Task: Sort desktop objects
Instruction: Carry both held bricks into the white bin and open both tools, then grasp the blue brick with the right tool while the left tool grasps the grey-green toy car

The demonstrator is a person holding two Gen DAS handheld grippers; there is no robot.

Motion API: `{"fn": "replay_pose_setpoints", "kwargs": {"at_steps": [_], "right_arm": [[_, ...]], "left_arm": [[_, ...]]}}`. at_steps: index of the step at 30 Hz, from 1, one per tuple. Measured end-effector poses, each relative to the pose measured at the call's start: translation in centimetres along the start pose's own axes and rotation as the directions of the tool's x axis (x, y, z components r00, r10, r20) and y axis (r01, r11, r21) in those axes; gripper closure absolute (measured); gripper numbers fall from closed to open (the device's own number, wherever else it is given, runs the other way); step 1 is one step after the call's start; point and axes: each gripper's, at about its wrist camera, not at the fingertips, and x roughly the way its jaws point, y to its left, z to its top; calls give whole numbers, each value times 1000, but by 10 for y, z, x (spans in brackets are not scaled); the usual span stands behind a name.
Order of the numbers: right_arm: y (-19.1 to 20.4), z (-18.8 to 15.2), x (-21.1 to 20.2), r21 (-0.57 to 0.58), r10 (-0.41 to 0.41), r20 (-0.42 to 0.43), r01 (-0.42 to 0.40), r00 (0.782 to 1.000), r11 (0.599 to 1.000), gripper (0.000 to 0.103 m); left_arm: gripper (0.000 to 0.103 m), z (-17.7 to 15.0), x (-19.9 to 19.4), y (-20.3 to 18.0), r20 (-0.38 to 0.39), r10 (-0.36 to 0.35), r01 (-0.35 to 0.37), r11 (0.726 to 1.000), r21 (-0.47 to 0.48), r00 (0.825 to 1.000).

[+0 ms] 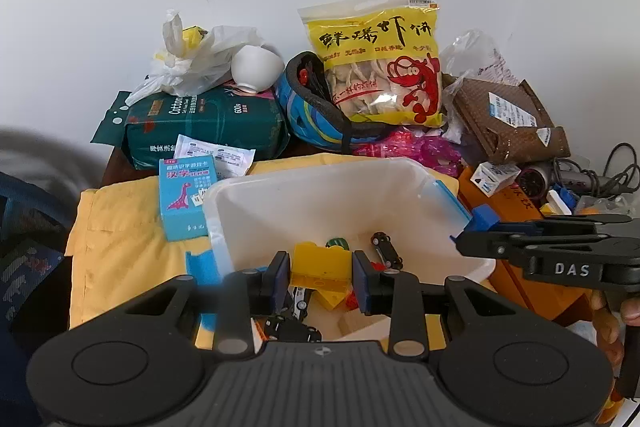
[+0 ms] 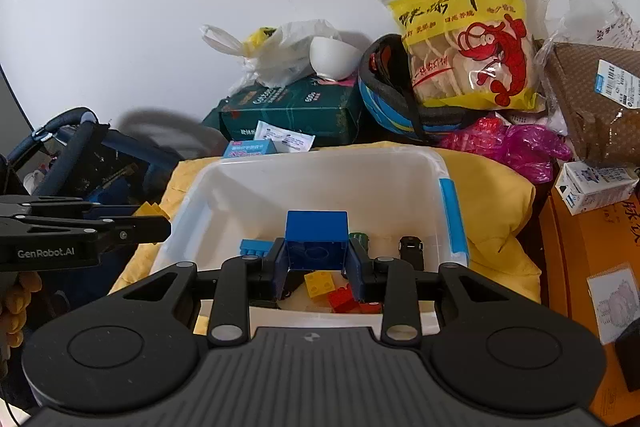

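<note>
Left gripper (image 1: 320, 273) pinches a yellow brick (image 1: 320, 263); right gripper (image 2: 318, 259) pinches a blue brick (image 2: 317, 239); both hang directly above the white bin (image 2: 400, 163), so release means straight down.

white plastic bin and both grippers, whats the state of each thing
white plastic bin: open, holding toys
left gripper: shut on yellow toy brick
right gripper: shut on blue toy brick
white ceramic bowl: tipped on its side
yellow shrimp cracker bag: sealed, upright
</note>
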Motion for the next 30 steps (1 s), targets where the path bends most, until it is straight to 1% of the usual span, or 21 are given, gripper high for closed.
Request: {"fn": "replay_pose_setpoints", "kwargs": {"at_steps": [2, 3, 4, 5, 7, 10, 13, 15, 18, 20, 21, 22, 23, 25, 26, 30], "right_arm": [[-1, 4, 6, -1, -13, -6, 13, 1000, 1000, 65], [-2, 6, 9, -2, -25, -5, 25, 1000, 1000, 60], [-2, 7, 11, -4, -37, -1, 37, 999, 999, 48], [-3, 7, 12, -10, -46, 6, 46, 999, 999, 48], [-4, 4, 13, -12, -49, 4, 49, 999, 999, 48], [-4, -9, 5, -22, -24, 22, 25, 999, 999, 49], [1, -38, -12, -61, -2, 49, 5, 999, 998, 49], [3, -65, -21, -66, 20, 57, -16, 998, 998, 49], [3, -116, -20, -77, 18, 13, -17, 1000, 997, 49], [0, -151, -7, -71, 2, -66, -7, 998, 997, 51], [-1, -163, -1, -68, -5, -98, -2, 995, 998, 52], [-1, -174, 4, -73, -10, -123, 1, 992, 997, 56], [0, -182, 8, -82, -11, -138, 0, 990, 997, 57], [2, -191, 15, -98, -15, -160, -1, 987, 995, 57], [4, -192, 18, -110, -14, -164, -4, 986, 994, 57], [10, -192, 30, -155, -25, -178, -3, 984, 988, 57]], "left_arm": [[64, 4, 5, -1, -8, 12, -11, 1000, 10, 1000], [52, 5, 9, -2, -14, 18, -18, 1000, 16, 1000], [43, 7, 12, -2, -15, 30, -30, 999, 18, 999], [41, 8, 13, -1, -6, 50, -50, 999, 16, 999], [41, 6, 15, 2, 3, 74, -74, 997, 6, 997], [41, -6, 11, 7, 12, 65, -65, 998, 9, 998], [41, -34, -3, 5, 42, 59, -62, 995, 72, 997], [41, -63, -13, 2, 53, 26, -32, 993, 116, 998], [41, -118, -16, -1, 21, 27, -29, 989, 146, 999], [41, -153, -10, 1, -35, 22, -17, 992, 128, 999], [41, -169, -5, 1, -71, 22, -13, 992, 128, 997], [43, -183, 0, 0, -102, 33, -19, 991, 136, 994], [43, -194, 4, -1, -124, 44, -26, 989, 147, 991], [44, -207, 14, -3, -156, 58, -31, 985, 167, 986], [44, -209, 18, -4, -160, 60, -33, 985, 171, 985], [44, -207, 34, -10, -150, 67, -32, 974, 223, 986]]}}
